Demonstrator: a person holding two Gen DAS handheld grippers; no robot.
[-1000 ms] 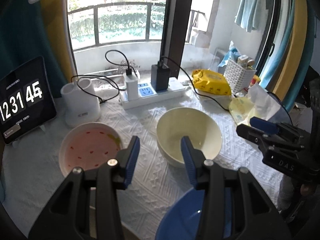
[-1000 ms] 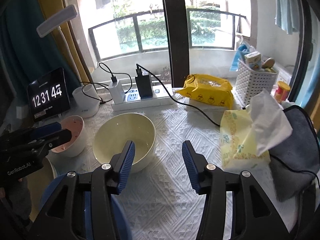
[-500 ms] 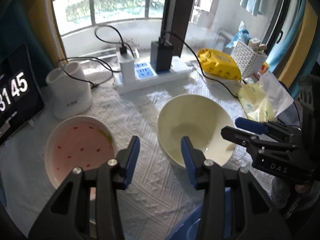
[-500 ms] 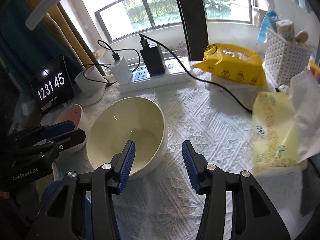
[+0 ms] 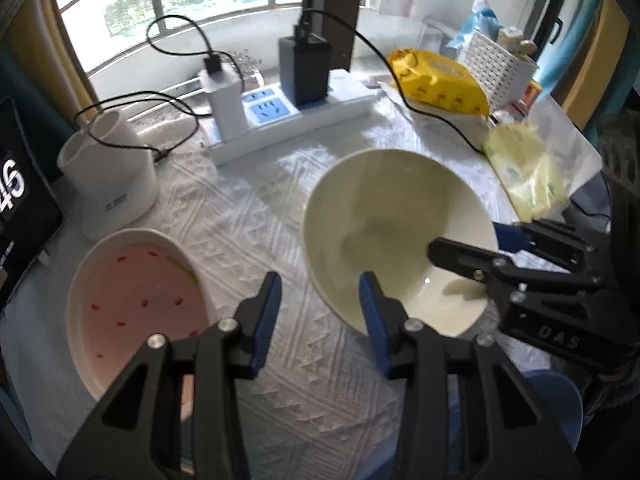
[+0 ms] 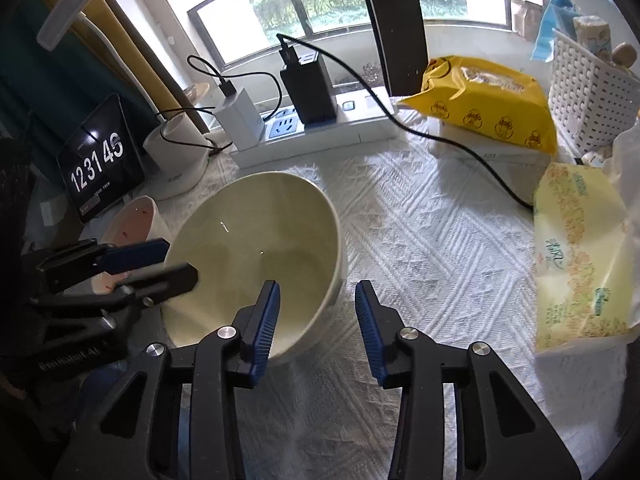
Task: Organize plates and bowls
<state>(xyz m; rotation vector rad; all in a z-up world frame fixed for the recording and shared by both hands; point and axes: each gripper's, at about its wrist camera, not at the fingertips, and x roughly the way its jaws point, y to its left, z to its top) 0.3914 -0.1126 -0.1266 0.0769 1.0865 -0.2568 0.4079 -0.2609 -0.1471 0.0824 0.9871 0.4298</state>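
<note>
A large cream bowl (image 5: 392, 216) (image 6: 256, 240) stands on the white tablecloth. My left gripper (image 5: 320, 284) (image 6: 180, 262) straddles the bowl's left rim, one finger inside and one outside; its jaws are closing and the pads are not seen pressing. My right gripper (image 6: 316, 292) (image 5: 464, 240) straddles the opposite rim the same way, its jaws closing too. A pink bowl with red flecks (image 5: 140, 304) (image 6: 140, 216) sits to the left of the cream one. A blue dish (image 5: 556, 396) lies at the table's near edge, partly hidden.
Behind the bowls are a power strip with chargers and cables (image 5: 288, 120), a white two-tube holder (image 5: 112, 172) and a clock tablet (image 6: 100, 164). A yellow wipes pack (image 6: 488, 100), a tissue pack (image 6: 576, 248) and a white basket (image 6: 588, 92) stand to the right.
Both grippers came down and forward onto the cream bowl, from behind it to either side of its rim. Their jaws have narrowed slightly. The bowls have not moved.
</note>
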